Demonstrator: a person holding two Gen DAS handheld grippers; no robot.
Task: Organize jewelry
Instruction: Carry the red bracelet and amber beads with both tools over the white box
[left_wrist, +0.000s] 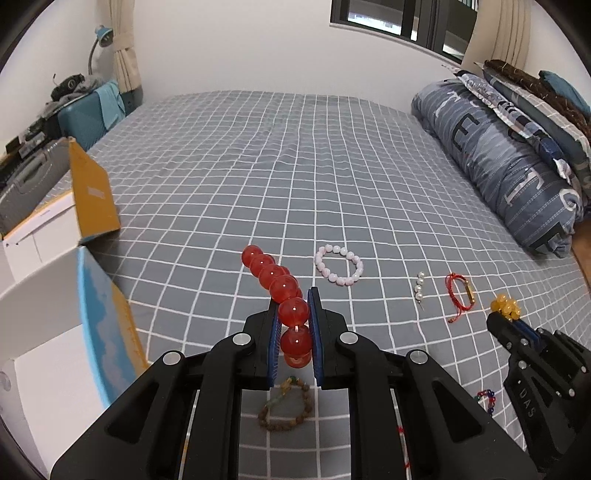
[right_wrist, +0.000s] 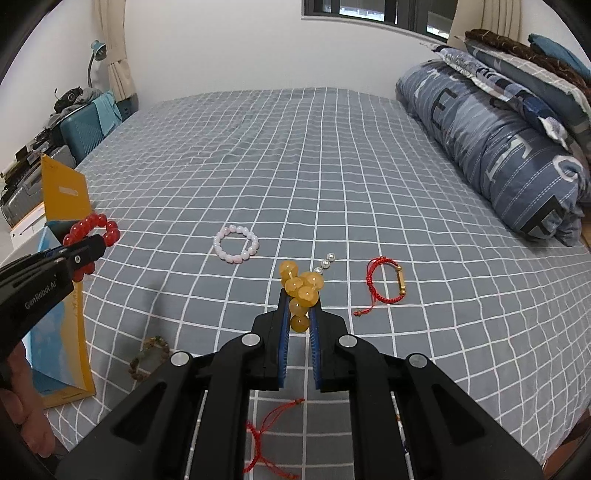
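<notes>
My left gripper (left_wrist: 293, 299) is shut on a red bead bracelet (left_wrist: 275, 282) and holds it above the bed; it also shows in the right wrist view (right_wrist: 92, 230). My right gripper (right_wrist: 300, 295) is shut on a yellow bead bracelet (right_wrist: 301, 286), seen from the left wrist too (left_wrist: 506, 305). On the grey checked sheet lie a pink bead bracelet (right_wrist: 236, 243), a pearl pin (right_wrist: 325, 264), a red cord bracelet with a gold tube (right_wrist: 386, 282), a brown bead bracelet (left_wrist: 286, 404), a red cord (right_wrist: 269, 439) and a multicoloured bead piece (left_wrist: 487, 398).
An open box with yellow and blue flaps (left_wrist: 55, 266) stands at the left bed edge, also in the right wrist view (right_wrist: 62, 280). A rolled duvet and pillows (right_wrist: 498, 147) line the right side. Suitcases and a lamp (left_wrist: 99, 40) are at far left.
</notes>
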